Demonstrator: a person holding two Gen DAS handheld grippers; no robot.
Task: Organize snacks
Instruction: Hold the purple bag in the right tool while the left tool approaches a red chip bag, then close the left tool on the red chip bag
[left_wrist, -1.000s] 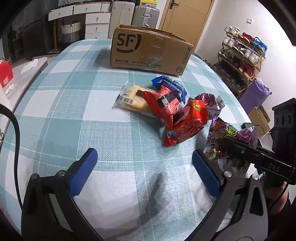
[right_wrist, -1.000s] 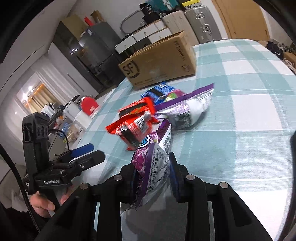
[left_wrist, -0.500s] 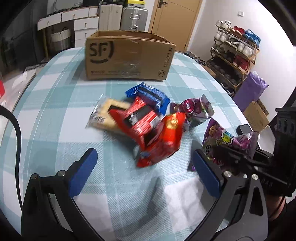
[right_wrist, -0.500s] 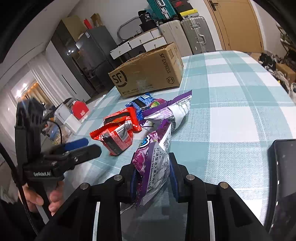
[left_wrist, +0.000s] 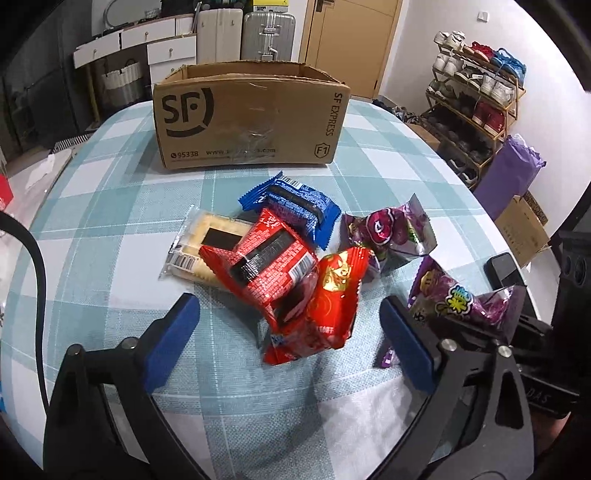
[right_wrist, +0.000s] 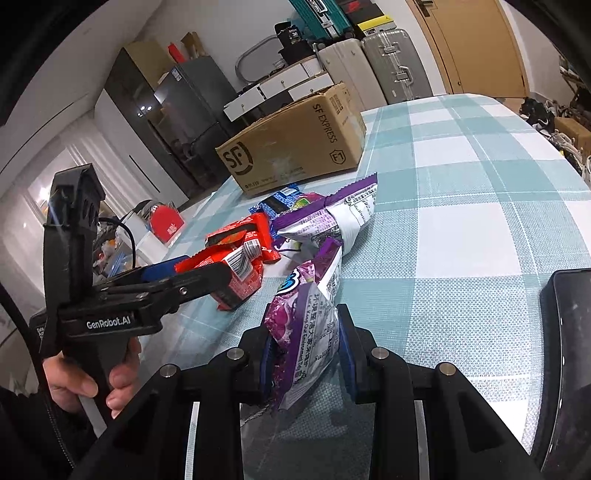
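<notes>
Purple foil is what your right claw (right_wrist: 306, 354) has pinched — a crinkly purple snack bag (right_wrist: 306, 325) caught by its lower end between the blue pads, jaws drawn in tight against the wrapper, so the bag stands up out of the claw instead of sagging. Gripping the sealed end likely keeps the contents from being crushed.

Your left claw (left_wrist: 291, 339) holds nothing; its blue pads are spread wide, low over the teal-and-white checked desk (left_wrist: 110, 206), framing the near edge of the snack heap. The shiny red pouch (left_wrist: 328, 306) lies right between them, leaning on the red brick-pattern wrapper (left_wrist: 266, 266), which overlaps the clear-wrapped pale cracker pack (left_wrist: 201, 236) and the blue ridged packet (left_wrist: 295, 206). A second purple foil bag (left_wrist: 391, 232) sits just beside them.

The open brown cardboard box (left_wrist: 251, 122) stands behind the heap, its top open — in my judgement that is the destination, so both claws face it.
</notes>
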